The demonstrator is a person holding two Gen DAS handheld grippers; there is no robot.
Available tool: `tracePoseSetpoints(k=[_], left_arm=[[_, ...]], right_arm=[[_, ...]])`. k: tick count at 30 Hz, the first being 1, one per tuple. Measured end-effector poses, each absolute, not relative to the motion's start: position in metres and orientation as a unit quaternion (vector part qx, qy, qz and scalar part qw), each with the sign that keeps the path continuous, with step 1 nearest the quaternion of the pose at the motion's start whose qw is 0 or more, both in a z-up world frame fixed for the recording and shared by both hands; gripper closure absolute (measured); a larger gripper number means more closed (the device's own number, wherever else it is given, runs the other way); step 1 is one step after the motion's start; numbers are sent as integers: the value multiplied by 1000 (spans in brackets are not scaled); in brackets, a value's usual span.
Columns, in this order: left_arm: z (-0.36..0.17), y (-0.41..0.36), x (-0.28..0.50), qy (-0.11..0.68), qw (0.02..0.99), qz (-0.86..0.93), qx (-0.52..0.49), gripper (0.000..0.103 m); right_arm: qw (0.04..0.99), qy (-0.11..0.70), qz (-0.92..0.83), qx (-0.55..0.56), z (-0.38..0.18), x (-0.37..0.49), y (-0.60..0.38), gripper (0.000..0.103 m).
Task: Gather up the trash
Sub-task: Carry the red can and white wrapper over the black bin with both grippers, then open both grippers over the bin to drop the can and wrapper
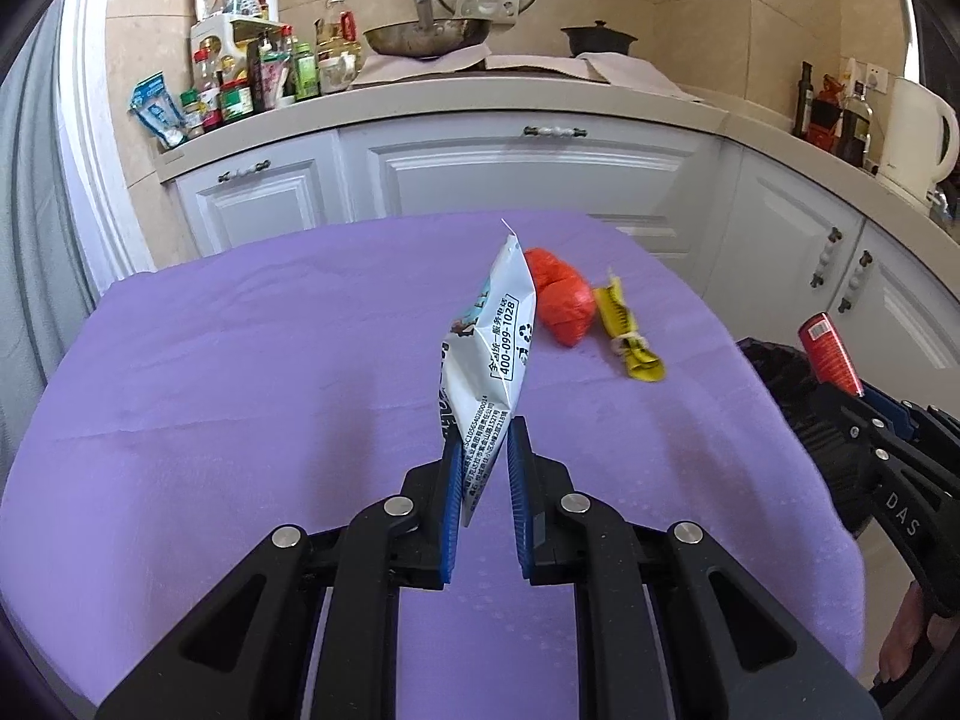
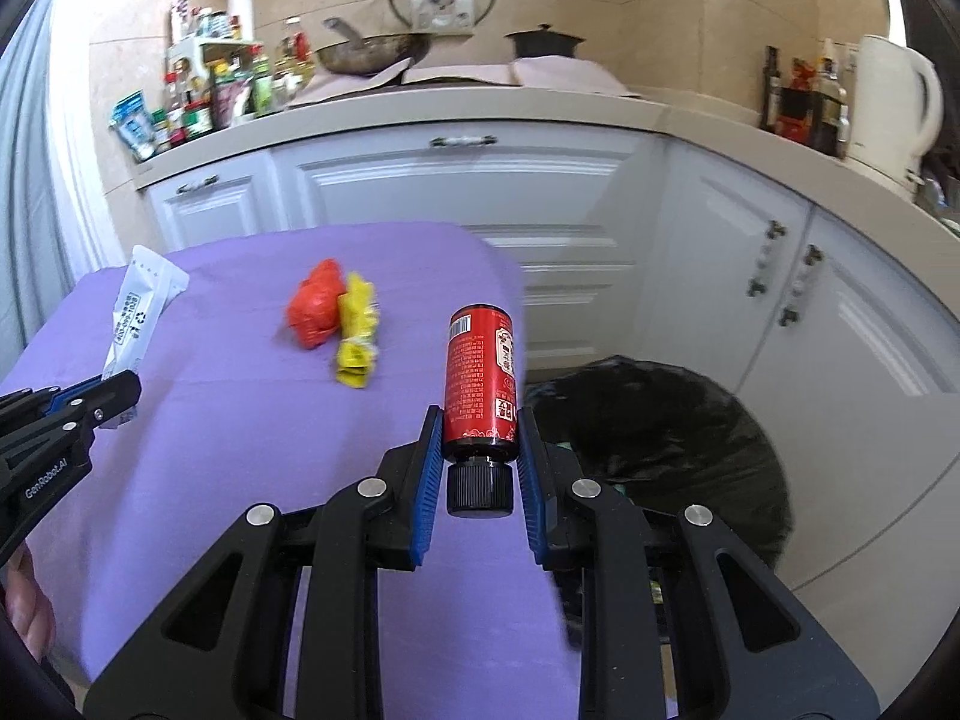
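My left gripper [image 1: 485, 441] is shut on a white snack packet [image 1: 489, 354] and holds it upright above the purple table [image 1: 240, 372]. My right gripper [image 2: 480, 420] is shut on a red bottle [image 2: 480, 378] with a black cap, held near the table's right edge. A crumpled orange wrapper [image 1: 561, 297] and a yellow wrapper [image 1: 627, 330] lie on the table beyond the packet; they also show in the right wrist view, orange [image 2: 315, 306] and yellow [image 2: 357, 339]. A bin with a black bag [image 2: 666, 450] stands on the floor right of the table.
White kitchen cabinets [image 1: 510, 174] run behind the table, with a counter holding bottles, a wok [image 1: 426, 36] and a white kettle [image 1: 918, 138]. The right gripper shows at the right edge of the left wrist view [image 1: 864, 414].
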State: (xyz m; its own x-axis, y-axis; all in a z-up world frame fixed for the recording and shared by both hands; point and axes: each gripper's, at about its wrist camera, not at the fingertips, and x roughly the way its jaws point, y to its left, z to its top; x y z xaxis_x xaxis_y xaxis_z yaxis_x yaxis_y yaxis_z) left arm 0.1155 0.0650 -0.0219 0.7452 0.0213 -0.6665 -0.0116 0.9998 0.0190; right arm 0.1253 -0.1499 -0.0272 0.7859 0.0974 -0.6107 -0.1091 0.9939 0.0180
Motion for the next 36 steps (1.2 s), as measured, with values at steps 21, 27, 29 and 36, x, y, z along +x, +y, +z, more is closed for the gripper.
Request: tracePoseSetpoints(k=[21, 27, 29, 36], left_arm=[[-17, -50, 130, 324, 942, -79, 37, 87], [-25, -77, 137, 331, 937, -98, 50, 87], [-29, -85, 139, 335, 935, -103, 52, 87], [-39, -104, 147, 341, 932, -108, 60, 87]], right_arm=[[949, 307, -63, 16, -29, 124, -255, 80], [946, 315, -69, 20, -38, 126, -268, 80], [946, 317, -71, 23, -40, 127, -271, 80], [944, 319, -79, 31, -45, 132, -284, 80]])
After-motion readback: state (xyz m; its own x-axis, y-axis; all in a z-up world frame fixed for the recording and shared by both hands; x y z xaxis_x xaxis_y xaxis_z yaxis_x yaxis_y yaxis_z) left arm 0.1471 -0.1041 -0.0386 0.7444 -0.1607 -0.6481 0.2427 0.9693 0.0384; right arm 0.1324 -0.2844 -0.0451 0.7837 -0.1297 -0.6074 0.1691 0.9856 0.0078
